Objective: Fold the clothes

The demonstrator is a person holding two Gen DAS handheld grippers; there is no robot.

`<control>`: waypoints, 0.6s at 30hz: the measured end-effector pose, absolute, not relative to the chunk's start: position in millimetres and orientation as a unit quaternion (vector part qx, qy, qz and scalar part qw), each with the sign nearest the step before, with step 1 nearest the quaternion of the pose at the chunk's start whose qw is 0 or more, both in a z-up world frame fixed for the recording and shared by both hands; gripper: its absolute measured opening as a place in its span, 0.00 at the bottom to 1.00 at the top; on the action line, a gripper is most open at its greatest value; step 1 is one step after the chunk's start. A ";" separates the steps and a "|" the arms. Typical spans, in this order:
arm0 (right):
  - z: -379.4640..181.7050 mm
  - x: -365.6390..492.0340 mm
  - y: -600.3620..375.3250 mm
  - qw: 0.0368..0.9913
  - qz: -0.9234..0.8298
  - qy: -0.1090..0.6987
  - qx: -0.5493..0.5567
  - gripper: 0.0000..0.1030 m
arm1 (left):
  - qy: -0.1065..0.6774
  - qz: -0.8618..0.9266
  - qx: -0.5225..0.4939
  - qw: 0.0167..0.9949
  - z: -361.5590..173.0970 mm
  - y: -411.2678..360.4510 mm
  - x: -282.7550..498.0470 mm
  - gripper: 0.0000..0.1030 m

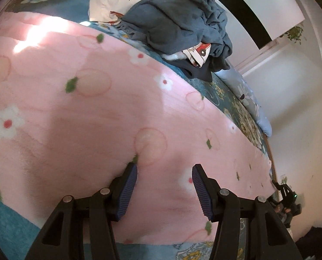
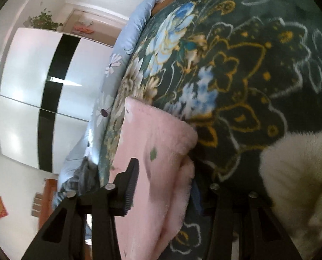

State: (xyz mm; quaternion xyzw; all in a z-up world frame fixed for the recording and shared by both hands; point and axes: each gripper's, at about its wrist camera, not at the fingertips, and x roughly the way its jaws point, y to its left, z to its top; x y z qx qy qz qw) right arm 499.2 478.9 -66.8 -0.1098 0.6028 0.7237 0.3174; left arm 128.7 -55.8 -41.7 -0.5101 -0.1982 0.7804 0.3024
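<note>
A pink fleece garment point(image 1: 91, 112) with white flowers and green dots lies spread over the bed. My left gripper point(image 1: 164, 186) hovers just over its near edge, blue pads point(image 1: 128, 190) apart and open, with only flat fabric below. In the right wrist view a folded corner of the same pink fleece point(image 2: 158, 143) fills the gap of my right gripper point(image 2: 163, 179). The left finger point(image 2: 131, 184) presses against the fabric. The other finger is hidden behind the fold.
A pile of clothes point(image 1: 176, 21), blue-grey and white printed, sits at the back of the bed. The dark floral bedspread point(image 2: 247, 65) lies under everything. A white fluffy item point(image 2: 301, 184) lies at the right. A white wardrobe point(image 2: 26, 86) stands beyond a pale blue quilt point(image 2: 128, 34).
</note>
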 end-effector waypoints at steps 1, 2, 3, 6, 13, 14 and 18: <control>-62.6 498.1 478.0 0.315 0.730 0.596 -0.116 0.16 | -0.200 0.780 -0.509 0.304 -41.7 -56.8 128.8 0.56; -57.1 496.8 477.6 0.318 0.734 0.588 -0.121 0.16 | -0.203 0.779 -0.508 0.305 -42.0 -58.3 128.8 0.55; -51.2 496.1 477.4 0.321 0.740 0.578 -0.125 0.15 | -0.207 0.778 -0.508 0.307 -42.5 -59.9 128.7 0.55; -38.9 502.1 483.3 0.336 0.753 0.553 -0.116 0.14 | -0.217 0.775 -0.505 0.312 -44.8 -65.0 128.5 0.55; -36.1 475.9 462.7 0.363 0.757 0.521 -0.155 0.14 | -0.220 0.777 -0.493 0.325 -47.6 -69.0 131.0 0.55; -20.6 466.1 454.0 0.361 0.774 0.495 -0.162 0.14 | -0.222 0.776 -0.490 0.328 -48.2 -70.0 131.7 0.55; 42.9 418.9 401.6 0.281 0.856 0.401 -0.166 0.14 | -0.248 0.774 -0.476 0.335 -52.2 -76.5 132.9 0.55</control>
